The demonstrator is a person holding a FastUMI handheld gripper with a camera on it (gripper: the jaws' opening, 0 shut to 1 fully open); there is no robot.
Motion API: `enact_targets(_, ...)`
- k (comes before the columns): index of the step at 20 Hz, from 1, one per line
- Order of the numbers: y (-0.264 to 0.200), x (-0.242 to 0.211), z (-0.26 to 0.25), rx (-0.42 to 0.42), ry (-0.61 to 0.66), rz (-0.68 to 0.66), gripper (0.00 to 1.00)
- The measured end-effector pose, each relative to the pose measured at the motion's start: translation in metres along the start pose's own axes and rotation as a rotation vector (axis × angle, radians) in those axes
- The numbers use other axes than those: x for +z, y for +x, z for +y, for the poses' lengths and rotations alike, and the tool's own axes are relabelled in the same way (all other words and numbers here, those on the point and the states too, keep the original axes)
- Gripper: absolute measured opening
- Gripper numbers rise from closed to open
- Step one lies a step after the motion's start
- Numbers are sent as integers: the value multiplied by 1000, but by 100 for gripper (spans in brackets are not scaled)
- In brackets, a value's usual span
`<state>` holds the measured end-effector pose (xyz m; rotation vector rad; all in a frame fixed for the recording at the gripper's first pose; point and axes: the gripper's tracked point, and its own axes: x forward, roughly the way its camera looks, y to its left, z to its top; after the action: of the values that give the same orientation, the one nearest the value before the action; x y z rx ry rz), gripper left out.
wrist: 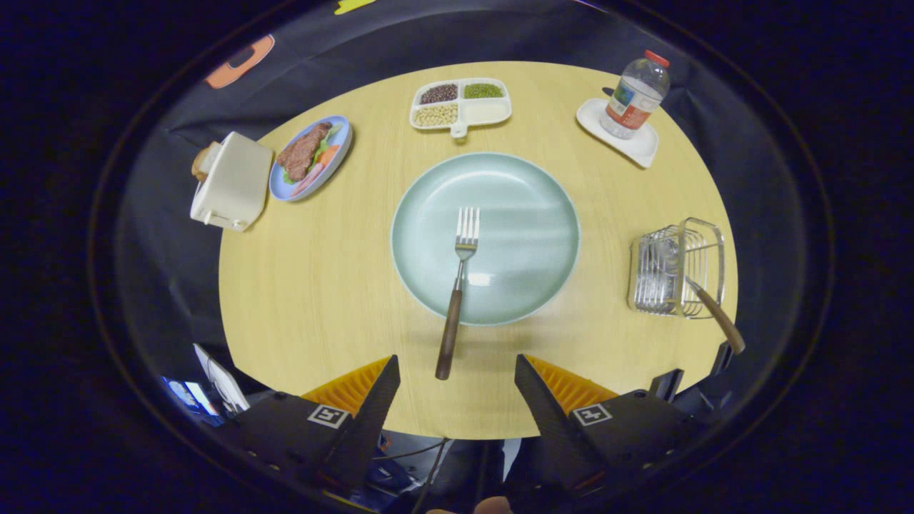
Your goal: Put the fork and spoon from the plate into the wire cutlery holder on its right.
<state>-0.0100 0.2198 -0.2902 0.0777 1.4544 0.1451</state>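
Gripper view looks down over a round, light wooden table (314,285). The gripper (457,371) hangs above the table's near edge with its two fingers spread wide apart and nothing held between them.

Just ahead of the fingers sits a large pale green plate (528,214) at the middle of the table. A fork (457,285) with a dark wooden handle lies on the plate, tines pointing away. Its handle reaches back over the plate's near rim, and the end of the handle sits in line with the gap between the fingertips.

To the right of the plate, near the table's edge, stands the wire cutlery holder (678,268). A spoon (714,314) already leans inside it, its dark handle sticking out toward the gripper's side.

Beyond the plate lies a white divided dish (461,106) holding beans and grains in separate sections. Far to the right, a clear water bottle (635,93) with a red cap stands on a small white tray (639,146). Far to the left, a blue plate (341,153) holds meat and vegetables, and beside it sits a cream toaster (232,182) at the table's edge.
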Motion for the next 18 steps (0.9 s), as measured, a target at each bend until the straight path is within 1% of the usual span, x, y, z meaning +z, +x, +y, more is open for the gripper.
enact_targets(5, 30, 2, 8, -50, 15, -4, 97)
enact_targets(7, 38, 3, 7, -65, 19, 0, 95)
enact_targets(13, 60, 4, -4, -58, 82, 36, 67)
enact_targets(16, 68, -1, -11, -56, 114, 60, 38)
enact_targets(18, 67, -9, -7, -43, 106, 69, 35)
